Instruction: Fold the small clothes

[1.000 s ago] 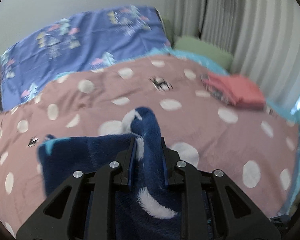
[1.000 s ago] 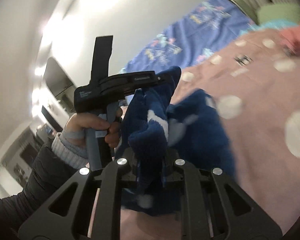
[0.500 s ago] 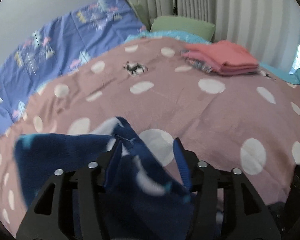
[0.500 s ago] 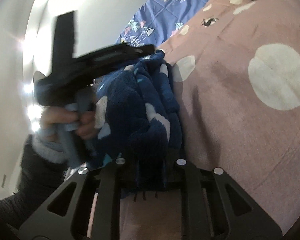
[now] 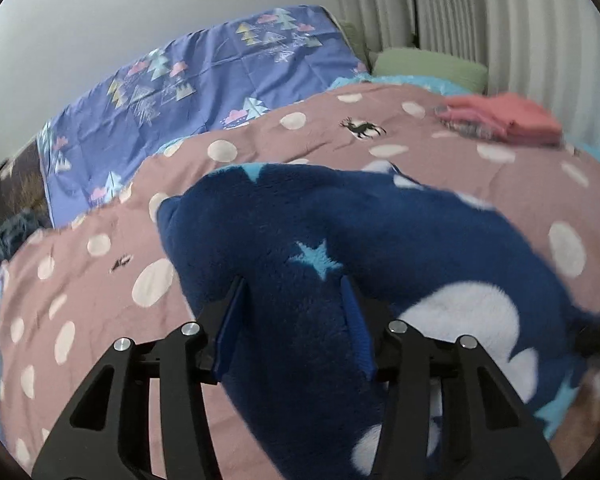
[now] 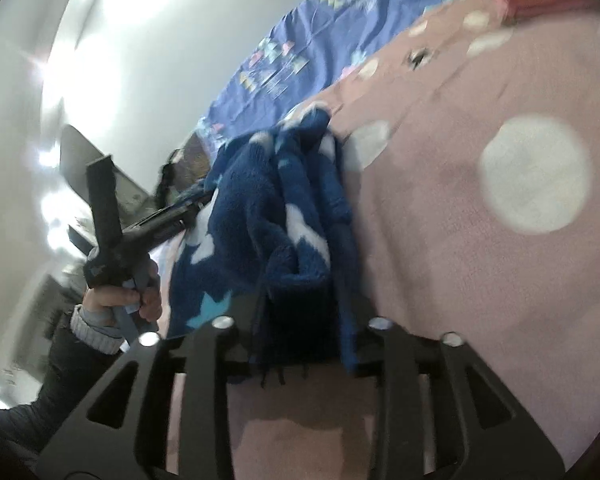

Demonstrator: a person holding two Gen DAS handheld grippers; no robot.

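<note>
A fluffy navy garment [image 5: 360, 240] with white clouds and light blue stars lies on the pink dotted bedspread [image 5: 440, 152]. My left gripper [image 5: 294, 316] is open, its blue-padded fingers straddling a ridge of the garment. In the right wrist view the garment [image 6: 268, 216] is bunched, and my right gripper [image 6: 304, 320] is shut on its near edge. The left gripper [image 6: 180, 216], held in a hand, shows at the garment's left side.
A stack of folded pink clothes [image 5: 504, 118] lies far right on the bed. A purple sheet with tree prints [image 5: 204, 92] and a green pillow [image 5: 428, 66] lie at the back. A curtain hangs behind them.
My left gripper opened and let the garment go, and the garment came down flatter on the bed. My right gripper kept its hold and dropped lower.
</note>
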